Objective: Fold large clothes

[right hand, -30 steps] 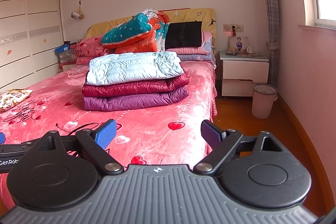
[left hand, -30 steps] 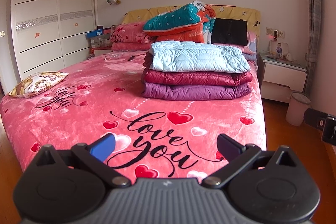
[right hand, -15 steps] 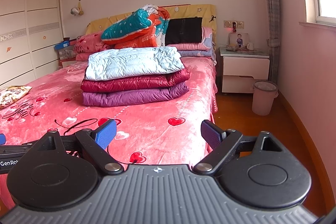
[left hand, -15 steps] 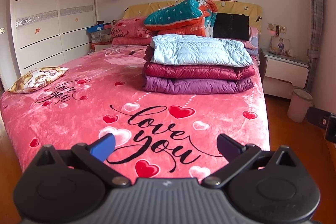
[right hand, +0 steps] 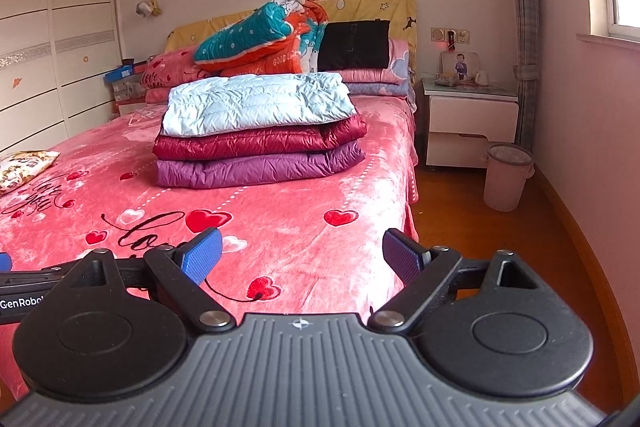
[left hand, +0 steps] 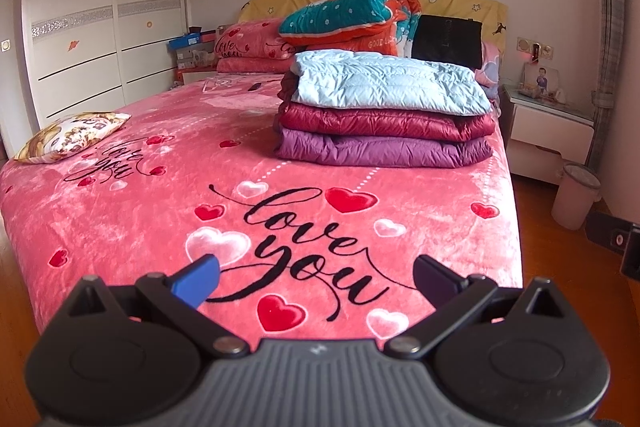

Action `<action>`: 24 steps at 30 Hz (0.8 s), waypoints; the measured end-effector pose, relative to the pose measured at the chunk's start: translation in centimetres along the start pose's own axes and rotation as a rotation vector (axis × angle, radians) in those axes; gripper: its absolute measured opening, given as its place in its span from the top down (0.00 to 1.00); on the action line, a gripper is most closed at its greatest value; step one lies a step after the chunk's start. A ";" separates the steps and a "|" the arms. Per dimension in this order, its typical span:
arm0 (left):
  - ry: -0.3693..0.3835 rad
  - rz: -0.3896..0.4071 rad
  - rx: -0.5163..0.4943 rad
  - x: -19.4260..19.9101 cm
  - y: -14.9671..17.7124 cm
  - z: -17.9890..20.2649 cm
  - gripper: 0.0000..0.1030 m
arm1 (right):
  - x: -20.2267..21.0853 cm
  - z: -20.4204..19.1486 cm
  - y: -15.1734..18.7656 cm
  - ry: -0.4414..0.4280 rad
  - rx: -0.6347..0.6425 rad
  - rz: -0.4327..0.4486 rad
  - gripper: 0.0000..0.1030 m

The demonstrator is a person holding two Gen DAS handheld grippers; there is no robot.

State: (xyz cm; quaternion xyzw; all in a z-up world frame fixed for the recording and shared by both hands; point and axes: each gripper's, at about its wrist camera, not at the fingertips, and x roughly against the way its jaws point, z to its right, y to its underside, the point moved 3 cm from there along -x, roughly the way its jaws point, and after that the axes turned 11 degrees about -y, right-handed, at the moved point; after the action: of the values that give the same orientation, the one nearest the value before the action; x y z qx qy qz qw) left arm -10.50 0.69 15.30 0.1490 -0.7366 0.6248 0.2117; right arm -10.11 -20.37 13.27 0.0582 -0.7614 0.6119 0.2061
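Task status: three folded jackets sit in one stack on the bed, well ahead of both claws. The blue jacket lies on top, the red jacket under it, the purple jacket at the bottom, resting on the cover. The edges line up fairly squarely and no sleeve hangs loose. We see no unfolded garment anywhere on the bed in either view. We judge the folding shown here to be complete, or the next garment to be out of view; the pictures do not settle which.

Left claw: we hold it over the foot of the bed, pointed along the cover toward the stack. The jaws stand spread wide with nothing between them. The stack lies ahead and slightly right of its centre line. A small cushion lies far ahead on its left.

Right claw: we hold it at the bed's right foot corner, roughly level, beside the left claw, part of which shows at its left edge. Its jaws also stand spread wide and empty. The stack lies ahead and to its left. A bin and a nightstand stand ahead on its right, on the floor beside the bed.

Neither claw touches the cover or any jacket.
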 end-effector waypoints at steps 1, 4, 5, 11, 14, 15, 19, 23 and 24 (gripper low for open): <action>0.000 -0.003 0.001 -0.2 0.1 -0.1 0.01 | -0.2 0.1 0.1 -0.001 -0.001 -0.003 0.00; -0.002 -0.015 0.003 -0.9 0.2 -0.1 0.01 | -0.6 0.2 0.4 -0.002 0.000 -0.011 0.00; -0.002 -0.018 0.003 -1.1 0.3 -0.1 0.01 | -0.8 0.2 0.4 -0.003 0.000 -0.015 0.00; -0.009 -0.026 -0.002 -2.2 0.7 0.0 0.01 | -1.7 0.3 0.7 -0.006 0.006 -0.033 0.00; -0.007 -0.045 0.003 -3.1 0.9 -0.1 0.01 | -2.1 0.5 0.7 -0.005 0.011 -0.042 0.00; -0.007 -0.050 0.004 -3.4 1.0 -0.1 0.01 | -2.3 0.6 0.7 -0.004 0.013 -0.044 0.00; 0.000 -0.065 0.010 -4.6 1.3 -0.1 0.01 | -3.3 0.9 0.9 -0.004 0.009 -0.058 0.00; 0.033 -0.080 0.028 -5.9 1.6 -0.2 0.01 | -4.4 1.1 1.2 -0.004 0.014 -0.070 0.00; 0.034 -0.078 0.028 -6.3 1.7 -0.2 0.01 | -4.8 1.1 1.3 -0.007 0.014 -0.072 0.00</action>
State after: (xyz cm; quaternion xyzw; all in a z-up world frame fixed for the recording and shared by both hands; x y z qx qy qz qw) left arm -5.88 0.89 10.73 0.1700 -0.7178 0.6285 0.2465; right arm -6.47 -21.94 10.10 0.0891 -0.7552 0.6092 0.2250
